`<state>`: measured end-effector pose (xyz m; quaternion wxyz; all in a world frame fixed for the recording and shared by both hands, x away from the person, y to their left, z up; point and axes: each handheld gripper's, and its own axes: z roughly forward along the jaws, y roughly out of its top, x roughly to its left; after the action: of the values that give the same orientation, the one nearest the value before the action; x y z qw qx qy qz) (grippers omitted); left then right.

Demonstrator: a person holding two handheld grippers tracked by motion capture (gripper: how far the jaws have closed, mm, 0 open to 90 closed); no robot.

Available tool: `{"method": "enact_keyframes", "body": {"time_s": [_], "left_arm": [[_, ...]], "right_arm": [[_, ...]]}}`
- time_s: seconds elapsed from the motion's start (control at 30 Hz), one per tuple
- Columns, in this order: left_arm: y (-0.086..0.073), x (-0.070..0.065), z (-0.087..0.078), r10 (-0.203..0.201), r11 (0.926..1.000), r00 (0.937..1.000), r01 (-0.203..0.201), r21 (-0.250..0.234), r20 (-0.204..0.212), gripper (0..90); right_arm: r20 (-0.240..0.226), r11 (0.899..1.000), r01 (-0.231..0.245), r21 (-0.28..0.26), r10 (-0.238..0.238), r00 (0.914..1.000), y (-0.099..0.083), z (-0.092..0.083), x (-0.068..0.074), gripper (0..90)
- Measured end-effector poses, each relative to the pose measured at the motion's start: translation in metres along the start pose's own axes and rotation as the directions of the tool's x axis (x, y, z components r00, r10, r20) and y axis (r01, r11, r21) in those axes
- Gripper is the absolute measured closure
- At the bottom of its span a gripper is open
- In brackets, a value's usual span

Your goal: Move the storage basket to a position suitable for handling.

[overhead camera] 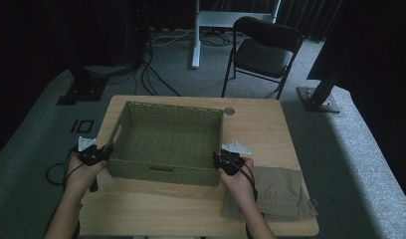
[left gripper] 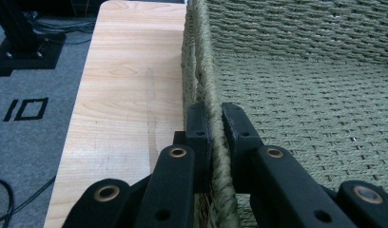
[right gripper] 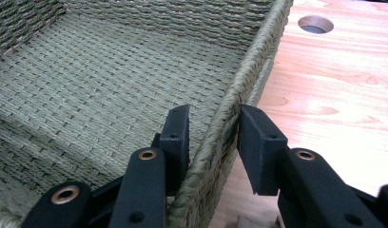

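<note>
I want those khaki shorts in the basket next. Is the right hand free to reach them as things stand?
Probably not yet: the right gripper straddles the woven basket rim, jaws not quite pressing. The folded khaki shorts lie uncovered beside that hand, so backing off the rim should suffice.

Folded khaki cloth (overhead camera: 283, 196) on wooden table (overhead camera: 270, 129), black folding chair (overhead camera: 263, 52) behind

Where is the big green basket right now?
In the high view the green woven basket sits mid-table, left gripper clamped on its left rim, right gripper straddling its right rim, folded cloth beside it.
</note>
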<state>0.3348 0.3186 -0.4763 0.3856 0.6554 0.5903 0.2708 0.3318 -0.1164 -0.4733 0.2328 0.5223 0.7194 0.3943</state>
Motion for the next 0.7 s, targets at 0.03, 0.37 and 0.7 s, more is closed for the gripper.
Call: {"method": "enact_keyframes", "body": {"time_s": [0.03,0.37,0.7], "left_arm": [[-0.001,0.000,-0.001,-0.004,1.0000,1.0000,0.004,0.000,-0.004,83.3],[-0.007,0.000,-0.009,-0.024,0.9997,0.9997,0.024,-0.009,-0.010,83.2],[-0.015,0.007,-0.024,-0.020,0.9998,0.9998,0.020,0.003,-0.004,83.1]], "right_arm": [[0.001,1.000,0.018,-0.001,-0.018,0.9998,0.001,0.001,-0.001,64.8],[-0.015,0.999,0.039,0.001,-0.039,0.9991,0.005,0.006,-0.001,66.1],[-0.033,0.999,0.050,0.003,-0.050,0.9982,0.002,0.002,0.006,66.1]]}}
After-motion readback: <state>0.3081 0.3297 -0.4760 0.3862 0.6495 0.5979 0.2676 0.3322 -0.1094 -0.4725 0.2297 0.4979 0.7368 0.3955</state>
